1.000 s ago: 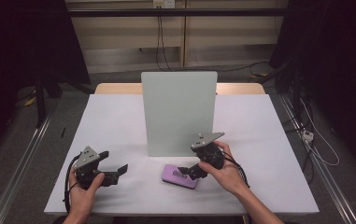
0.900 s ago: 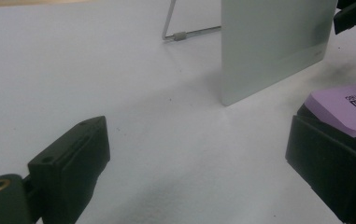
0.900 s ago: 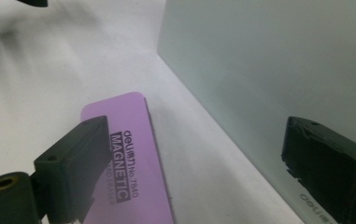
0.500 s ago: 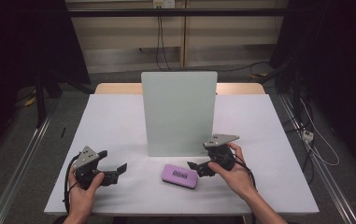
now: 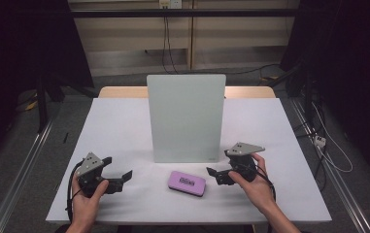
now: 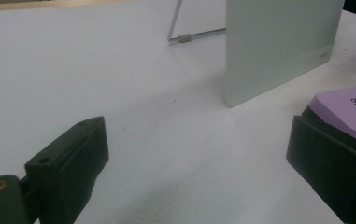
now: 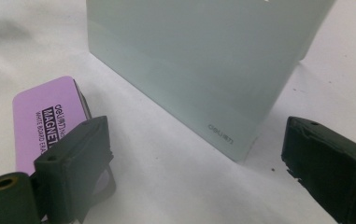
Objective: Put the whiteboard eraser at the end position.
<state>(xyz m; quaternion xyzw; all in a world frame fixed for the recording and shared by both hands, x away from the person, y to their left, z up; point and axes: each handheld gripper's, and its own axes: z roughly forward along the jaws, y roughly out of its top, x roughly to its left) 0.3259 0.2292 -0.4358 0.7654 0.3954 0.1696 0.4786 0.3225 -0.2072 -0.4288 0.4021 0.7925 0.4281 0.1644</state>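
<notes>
White counter (image 5: 124, 126), wood edge at far side; dark room, grey floor, cables behind. Count: 1 pale green board (image 5: 186, 116) upright mid-counter on wire stand; 1 purple eraser (image 5: 187, 183) flat in front of it, near front edge, betw. both grippers. 2 grippers: left gripper (image 5: 117, 173) jaws wide apart, empty; right gripper (image 5: 215, 175) jaws wide apart, empty, just beside eraser, not touching. No containers.

A white table (image 5: 124, 121) is standing on grey floor (image 5: 22, 145), dark curtains (image 5: 22, 43) are hanging on both sides, and cables (image 5: 165, 34) are trailing down the pale back wall (image 5: 124, 34).
</notes>
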